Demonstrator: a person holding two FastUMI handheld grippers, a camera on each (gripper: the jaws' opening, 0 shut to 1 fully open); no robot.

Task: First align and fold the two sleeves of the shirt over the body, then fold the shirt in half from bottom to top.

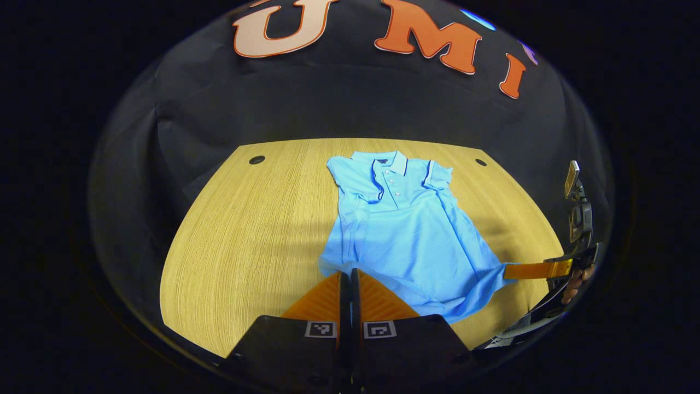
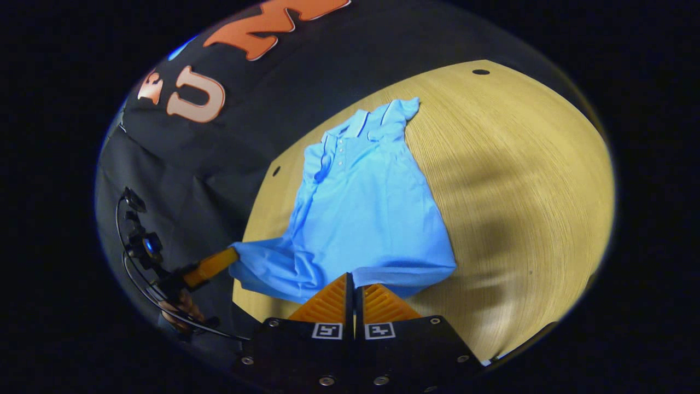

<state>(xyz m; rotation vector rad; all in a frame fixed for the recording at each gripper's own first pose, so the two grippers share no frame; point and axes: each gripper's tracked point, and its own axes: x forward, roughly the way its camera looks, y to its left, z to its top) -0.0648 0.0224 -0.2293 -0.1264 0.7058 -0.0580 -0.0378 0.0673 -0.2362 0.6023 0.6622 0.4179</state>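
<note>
The pale wooden tabletop [image 1: 246, 241] carries the light blue short-sleeved polo shirt [image 1: 404, 230], which lies face up near the middle with its dark-trimmed collar [image 1: 391, 161] toward the booth's back wall and its hem toward the person. Both sleeves appear already folded in over the body, so the shirt's outline is narrow at the shoulders; that first step looks done. What is left, as far as I can judge, is the bottom-to-top fold, and it seems just starting: the hem's two corners are gripped and drawn outward, but the hem has not yet travelled toward the collar.

In the left gripper view the left claw [image 1: 350, 273] has its fingers closed together at the hem's near-left corner, the cloth pinched between them. The right claw [image 1: 511, 271], seen farther off with a hand [image 1: 574, 284] behind it, holds the other hem corner, pulled into a point. The right gripper view confirms this: its own fingers [image 2: 328, 303] are pressed together on the hem edge, and the left claw there grips a stretched corner.
</note>
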